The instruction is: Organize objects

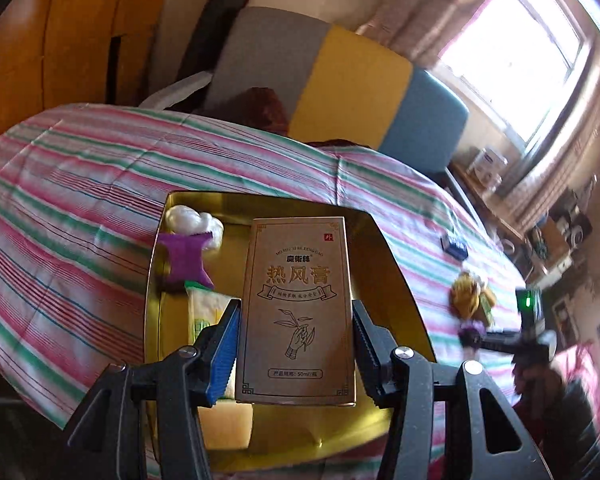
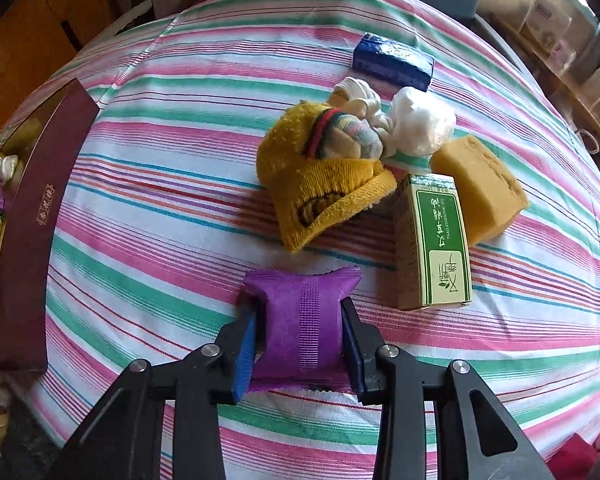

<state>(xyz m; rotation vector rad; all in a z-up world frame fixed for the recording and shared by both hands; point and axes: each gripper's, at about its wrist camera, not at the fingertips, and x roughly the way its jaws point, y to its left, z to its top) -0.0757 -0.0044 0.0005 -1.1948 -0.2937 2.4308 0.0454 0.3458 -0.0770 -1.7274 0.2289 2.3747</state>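
Observation:
My left gripper [image 1: 296,306] is shut on a brown cardboard box [image 1: 300,256] with gold print, held upright over an open gold tin [image 1: 384,264]. Inside the tin lie a purple packet [image 1: 186,258], a white wad [image 1: 192,218], a green and white packet [image 1: 206,308] and a yellow sponge [image 1: 226,424]. My right gripper [image 2: 300,310] is shut on another purple packet [image 2: 296,344], squeezing its sides just above the striped cloth [image 2: 160,160]. In the right wrist view the tin shows as a maroon wall [image 2: 36,216] at the far left.
Beyond the right gripper lie a yellow knitted piece [image 2: 324,184], a green and white box [image 2: 436,240], a yellow sponge [image 2: 480,188], a white knotted bag [image 2: 420,124] and a blue block [image 2: 394,62]. A colour-block sofa [image 1: 360,92] stands behind the table.

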